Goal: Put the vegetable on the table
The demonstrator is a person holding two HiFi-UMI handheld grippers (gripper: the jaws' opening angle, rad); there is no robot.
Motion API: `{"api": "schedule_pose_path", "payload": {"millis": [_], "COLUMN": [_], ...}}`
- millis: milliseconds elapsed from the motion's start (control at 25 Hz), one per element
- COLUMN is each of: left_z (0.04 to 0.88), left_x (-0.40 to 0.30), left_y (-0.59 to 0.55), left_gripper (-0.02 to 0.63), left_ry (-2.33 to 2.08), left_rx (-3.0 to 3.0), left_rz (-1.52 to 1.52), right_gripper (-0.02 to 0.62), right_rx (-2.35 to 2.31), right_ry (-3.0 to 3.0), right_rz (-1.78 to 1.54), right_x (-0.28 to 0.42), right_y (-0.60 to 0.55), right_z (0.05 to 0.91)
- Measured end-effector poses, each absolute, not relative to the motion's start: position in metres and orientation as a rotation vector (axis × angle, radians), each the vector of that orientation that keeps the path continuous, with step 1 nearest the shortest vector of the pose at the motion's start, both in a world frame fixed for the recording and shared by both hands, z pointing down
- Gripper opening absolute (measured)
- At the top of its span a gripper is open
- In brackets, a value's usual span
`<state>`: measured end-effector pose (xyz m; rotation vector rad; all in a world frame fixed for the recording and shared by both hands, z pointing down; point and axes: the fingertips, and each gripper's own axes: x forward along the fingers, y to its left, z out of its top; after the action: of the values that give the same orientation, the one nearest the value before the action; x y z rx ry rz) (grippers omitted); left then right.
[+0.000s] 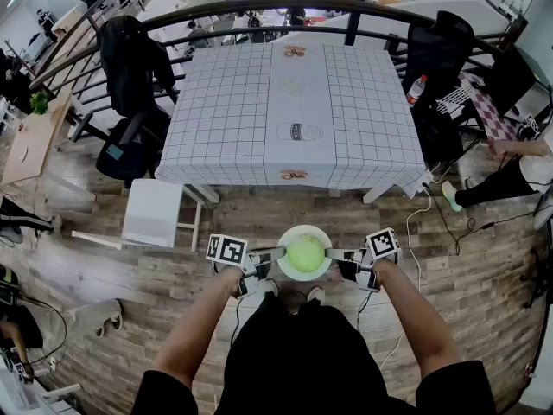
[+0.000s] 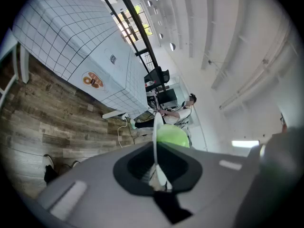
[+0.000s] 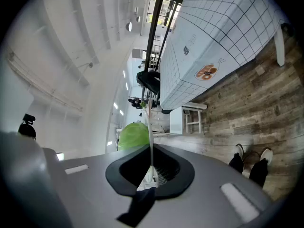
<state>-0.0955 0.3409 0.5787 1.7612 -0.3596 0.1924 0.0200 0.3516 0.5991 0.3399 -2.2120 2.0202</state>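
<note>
A round green vegetable (image 1: pixel 305 253) sits on a white plate (image 1: pixel 304 232) held in front of me, above the wooden floor. My left gripper (image 1: pixel 278 253) is shut on the plate's left rim and my right gripper (image 1: pixel 332 253) is shut on its right rim. In the left gripper view the plate (image 2: pixel 155 137) shows edge-on between the jaws of the left gripper (image 2: pixel 159 175), with the vegetable (image 2: pixel 172 136) beyond. The right gripper view shows the same: the plate's rim (image 3: pixel 149 127) in the right gripper (image 3: pixel 149 175), and the vegetable (image 3: pixel 133 134) behind. The table (image 1: pixel 225 102), under a checked cloth, stands ahead.
A white stool (image 1: pixel 155 214) stands at the table's near left corner. Black chairs (image 1: pixel 130 67) (image 1: pixel 436 50) flank the table, and a bottle (image 1: pixel 416 89) stands by the right one. A curved railing (image 1: pixel 259 7) runs behind. Cables (image 1: pixel 423 223) lie on the floor at right, near a seated person's leg (image 1: pixel 492 184).
</note>
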Motion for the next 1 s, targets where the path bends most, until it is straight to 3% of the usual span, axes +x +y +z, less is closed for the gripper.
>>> {"api": "schedule_pose_path", "payload": {"millis": [1000], "left_z": [0.577], "left_x": [-0.075], "left_y": [0.348], "left_gripper": [0.017], "left_ry": [-0.373], "left_rx": [1.761], "left_rz": [0.184], "right_gripper": [0.009], "right_rx": [0.337], "right_ry": [-2.217], "right_rz": [1.99], "right_x": [0.041], "right_y": [0.359], "right_z": [0.599]}}
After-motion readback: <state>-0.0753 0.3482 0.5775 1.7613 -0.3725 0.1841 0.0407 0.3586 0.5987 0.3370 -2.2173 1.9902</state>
